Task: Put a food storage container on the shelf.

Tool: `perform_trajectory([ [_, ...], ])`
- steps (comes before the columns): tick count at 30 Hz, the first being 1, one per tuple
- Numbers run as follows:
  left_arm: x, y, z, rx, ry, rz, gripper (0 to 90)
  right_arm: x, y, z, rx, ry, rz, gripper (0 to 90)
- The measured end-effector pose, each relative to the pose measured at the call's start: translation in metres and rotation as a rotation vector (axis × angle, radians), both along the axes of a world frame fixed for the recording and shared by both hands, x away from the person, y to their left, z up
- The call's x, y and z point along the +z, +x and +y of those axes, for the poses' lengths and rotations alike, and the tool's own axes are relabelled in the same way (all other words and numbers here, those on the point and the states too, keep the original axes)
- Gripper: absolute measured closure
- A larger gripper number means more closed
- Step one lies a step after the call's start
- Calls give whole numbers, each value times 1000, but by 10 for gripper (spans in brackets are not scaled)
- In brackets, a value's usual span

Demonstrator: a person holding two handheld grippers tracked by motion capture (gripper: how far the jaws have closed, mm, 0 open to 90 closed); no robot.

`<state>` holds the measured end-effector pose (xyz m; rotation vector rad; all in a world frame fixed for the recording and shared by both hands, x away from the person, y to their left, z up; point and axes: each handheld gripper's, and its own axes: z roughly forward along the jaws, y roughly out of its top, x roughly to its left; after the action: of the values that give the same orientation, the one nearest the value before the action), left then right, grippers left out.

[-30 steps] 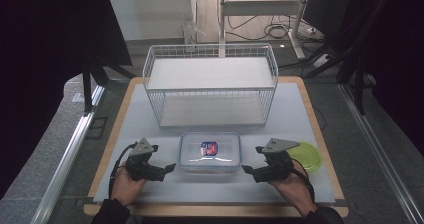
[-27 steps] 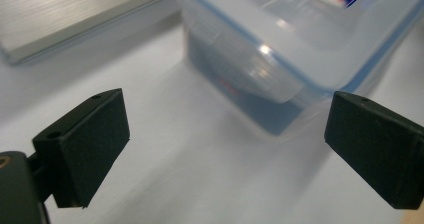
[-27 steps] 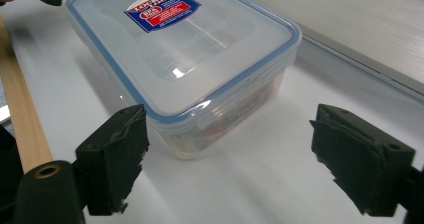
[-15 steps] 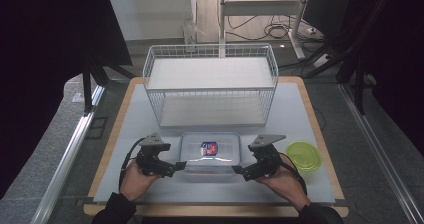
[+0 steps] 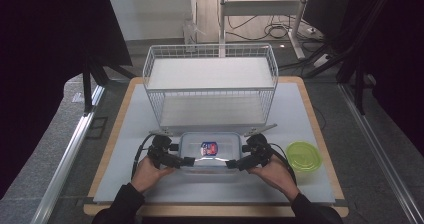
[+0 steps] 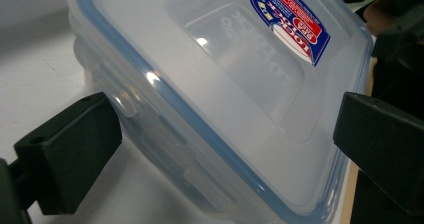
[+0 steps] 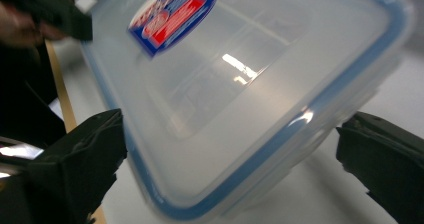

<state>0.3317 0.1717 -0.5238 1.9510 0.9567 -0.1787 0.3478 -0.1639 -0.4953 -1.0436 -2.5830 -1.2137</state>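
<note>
At lower centre, the left gripper point(image 5: 187, 161) and right gripper point(image 5: 231, 163), jaws wide, straddle opposite corners of a clear rectangular blue-sealed plastic container point(image 5: 209, 152); closing both seems next.

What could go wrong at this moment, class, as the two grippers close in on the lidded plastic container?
1. Both the left gripper and the right gripper have open jaws straddling corners of the clear plastic container; on such smooth, rounded edges a grip may slip.
2. Uneven squeezing could twist or tilt it.
3. The wire shelf rack stands just behind; a lift could clip its front.
</note>
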Motion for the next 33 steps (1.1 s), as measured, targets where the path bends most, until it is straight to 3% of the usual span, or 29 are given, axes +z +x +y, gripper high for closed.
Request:
perform_trajectory([
  [2, -1, -1, 1, -2, -8, 17, 0, -2, 6, -1, -18, 11, 22, 33],
  [3, -1, -1, 1, 0, -9, 18, 0, -5, 10, -1, -21, 36, 65, 28],
  [6, -2, -1, 2, 5, -17, 44, 7, -9, 15, -1, -41, 51, 121, 28],
  [12, 0, -9, 11, -9, -42, 65, 105, -1, 9, -12, -36, 60, 140, 209],
  [17, 2, -22, 20, -17, -53, 35, 238, 1, 6, -25, -50, 121, 183, 380],
  [21, 1, -29, 30, 4, -118, 33, 389, 6, 2, -35, -66, 178, 189, 506],
  [26, 2, -26, 34, 66, -182, 73, 455, 8, -4, -34, -85, 185, 156, 521],
  [30, 3, -26, 35, 87, -196, 92, 484, 9, -8, -33, -106, 192, 132, 529],
  [33, 6, -29, 35, 104, -192, 67, 507, 11, -11, -32, -120, 194, 115, 547],
])
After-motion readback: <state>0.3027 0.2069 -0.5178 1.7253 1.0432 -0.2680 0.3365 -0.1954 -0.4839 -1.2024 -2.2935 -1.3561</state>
